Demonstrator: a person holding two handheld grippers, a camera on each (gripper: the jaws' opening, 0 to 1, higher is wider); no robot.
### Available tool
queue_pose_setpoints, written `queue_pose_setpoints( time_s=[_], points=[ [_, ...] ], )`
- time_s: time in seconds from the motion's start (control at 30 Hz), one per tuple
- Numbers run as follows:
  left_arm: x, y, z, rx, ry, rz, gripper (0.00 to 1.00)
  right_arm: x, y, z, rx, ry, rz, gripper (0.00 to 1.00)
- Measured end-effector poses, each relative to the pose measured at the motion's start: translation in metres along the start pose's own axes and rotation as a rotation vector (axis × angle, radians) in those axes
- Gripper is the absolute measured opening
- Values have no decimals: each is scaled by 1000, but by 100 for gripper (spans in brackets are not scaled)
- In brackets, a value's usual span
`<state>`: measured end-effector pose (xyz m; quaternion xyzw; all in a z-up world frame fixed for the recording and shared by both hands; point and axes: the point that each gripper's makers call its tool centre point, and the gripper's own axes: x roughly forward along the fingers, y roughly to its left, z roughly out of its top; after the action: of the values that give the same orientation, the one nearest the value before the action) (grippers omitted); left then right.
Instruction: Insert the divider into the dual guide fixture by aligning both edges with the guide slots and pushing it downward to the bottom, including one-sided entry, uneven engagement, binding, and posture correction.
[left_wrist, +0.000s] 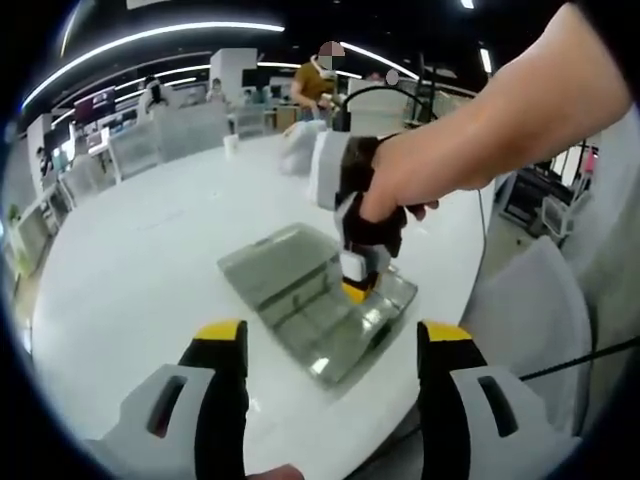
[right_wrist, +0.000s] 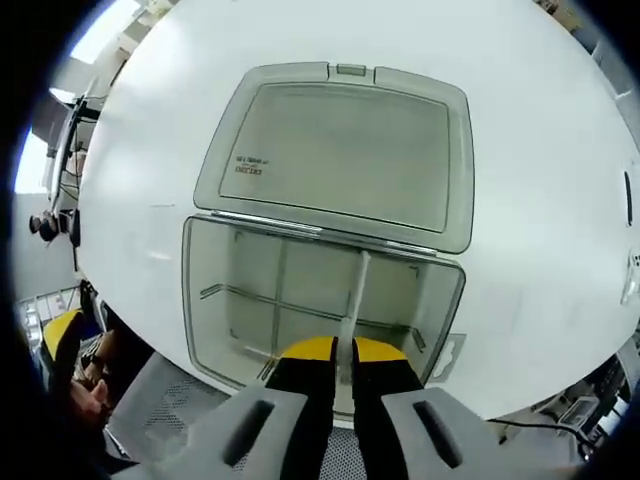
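My right claw (right_wrist: 343, 352) pinches the thin, stiff translucent plastic divider (right_wrist: 356, 295) by its top edge, standing inside the clear grey lidded box (right_wrist: 205, 270) on the white surface (right_wrist: 530, 180). Light, probably slippery. Left claw (left_wrist: 331, 340) wide open, empty.

Open-plan office: ceiling light strips (left_wrist: 150, 45), partitioned desks (left_wrist: 160, 140), seated people (left_wrist: 315, 80).

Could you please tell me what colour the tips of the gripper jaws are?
Yellow, above black; clearest on the left gripper in the left gripper view.
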<state>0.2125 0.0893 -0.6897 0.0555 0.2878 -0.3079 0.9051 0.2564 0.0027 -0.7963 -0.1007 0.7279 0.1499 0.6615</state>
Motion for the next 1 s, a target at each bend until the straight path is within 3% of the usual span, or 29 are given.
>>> queue_pose_setpoints(
  time_s=[0.37,1.0],
  points=[
    [-1,-2,0,2,-1,-2,67,2,0,0,-10,-55,10,0],
    [-2,-2,1,15,7,-1,67,1,0,1,-78,-141,87,3]
  ],
)
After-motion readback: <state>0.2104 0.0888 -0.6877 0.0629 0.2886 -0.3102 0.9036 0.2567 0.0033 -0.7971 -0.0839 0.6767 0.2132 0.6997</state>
